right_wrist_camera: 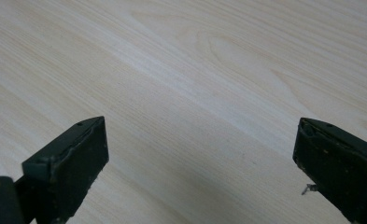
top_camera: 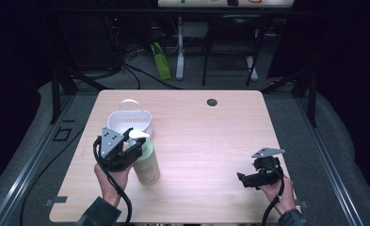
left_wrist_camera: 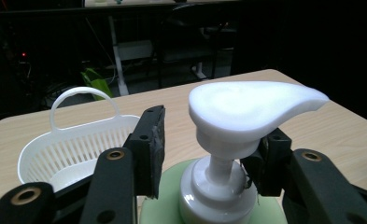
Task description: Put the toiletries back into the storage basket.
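Observation:
A pale green pump bottle (top_camera: 147, 165) with a white pump head (left_wrist_camera: 246, 109) stands upright at the table's left front. My left gripper (top_camera: 132, 142) is at its top, and its jaws straddle the pump's neck (left_wrist_camera: 214, 165) under the head. In the left gripper view a small gap shows between the left pad (left_wrist_camera: 154, 149) and the neck, while the right pad sits close against the collar. My right gripper (top_camera: 245, 181) is low over bare table at the right front, open with nothing between its jaws (right_wrist_camera: 200, 158).
A white slotted basket (top_camera: 130, 120) with a handle stands just behind the bottle, also in the left gripper view (left_wrist_camera: 74, 144). The wooden table (top_camera: 211, 136) has a dark round hole (top_camera: 212, 102) near its far edge. Desk legs and cables lie beyond.

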A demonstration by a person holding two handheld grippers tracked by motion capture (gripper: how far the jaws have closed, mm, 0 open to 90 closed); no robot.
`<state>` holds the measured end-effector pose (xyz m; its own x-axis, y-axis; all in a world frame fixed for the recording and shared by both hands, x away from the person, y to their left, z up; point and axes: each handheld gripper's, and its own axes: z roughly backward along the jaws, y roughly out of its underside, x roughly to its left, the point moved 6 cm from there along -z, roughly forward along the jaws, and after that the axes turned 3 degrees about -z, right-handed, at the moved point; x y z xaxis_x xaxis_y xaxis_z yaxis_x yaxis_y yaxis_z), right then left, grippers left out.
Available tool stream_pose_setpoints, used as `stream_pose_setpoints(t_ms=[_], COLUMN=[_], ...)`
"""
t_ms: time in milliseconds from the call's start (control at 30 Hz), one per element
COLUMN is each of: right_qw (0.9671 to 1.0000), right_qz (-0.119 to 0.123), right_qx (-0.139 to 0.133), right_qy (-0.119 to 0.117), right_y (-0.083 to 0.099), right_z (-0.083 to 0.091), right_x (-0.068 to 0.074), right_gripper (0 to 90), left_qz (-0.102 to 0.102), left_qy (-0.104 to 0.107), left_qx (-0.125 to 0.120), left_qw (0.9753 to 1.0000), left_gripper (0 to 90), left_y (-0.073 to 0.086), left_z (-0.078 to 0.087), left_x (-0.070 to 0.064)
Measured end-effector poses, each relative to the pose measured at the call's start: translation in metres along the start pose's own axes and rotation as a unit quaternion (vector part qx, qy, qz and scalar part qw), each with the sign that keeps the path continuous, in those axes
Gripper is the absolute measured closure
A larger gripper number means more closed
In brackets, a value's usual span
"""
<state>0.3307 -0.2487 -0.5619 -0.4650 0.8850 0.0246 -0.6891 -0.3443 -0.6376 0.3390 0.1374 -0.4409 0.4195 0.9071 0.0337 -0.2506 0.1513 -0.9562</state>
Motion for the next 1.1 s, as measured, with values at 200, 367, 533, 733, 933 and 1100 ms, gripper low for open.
stream_pose_setpoints(t_ms=[200, 367, 533, 733, 933, 1100], right_qw=[1.0000, 1.0000, 1.0000, 1.0000, 1.0000, 1.0000], right_qz=[0.001, 0.000, 0.001, 0.001, 0.001, 0.001], right_qx=[-0.001, -0.001, -0.001, -0.002, -0.002, -0.002], right_qy=[0.001, 0.002, 0.002, 0.002, 0.004, 0.004], right_y=[0.0000, 0.0002, 0.0001, 0.0001, -0.0001, 0.0000], right_z=[0.0001, -0.0002, 0.0000, 0.0002, 0.0002, 0.0002], right_x=[-0.0004, -0.0006, -0.0005, -0.0006, -0.0011, -0.0012], right_gripper=[2.9, 3.0, 3.2, 3.2, 3.3, 3.4], left_qz=[0.000, -0.004, -0.005, -0.009, -0.015, -0.017], left_qy=[0.000, 0.000, -0.002, 0.000, 0.003, 0.005], left_qx=[-0.008, -0.013, -0.015, -0.015, -0.014, -0.012], left_qw=[1.0000, 0.9999, 0.9999, 0.9998, 0.9998, 0.9998], left_gripper=[60.4, 65.4, 67.0, 67.4, 67.6, 67.7], left_y=[-0.0013, -0.0029, -0.0029, -0.0030, -0.0033, -0.0035], left_z=[0.0015, 0.0029, 0.0027, 0.0027, 0.0026, 0.0025], left_x=[-0.0033, -0.0061, -0.0066, -0.0064, -0.0059, -0.0057])
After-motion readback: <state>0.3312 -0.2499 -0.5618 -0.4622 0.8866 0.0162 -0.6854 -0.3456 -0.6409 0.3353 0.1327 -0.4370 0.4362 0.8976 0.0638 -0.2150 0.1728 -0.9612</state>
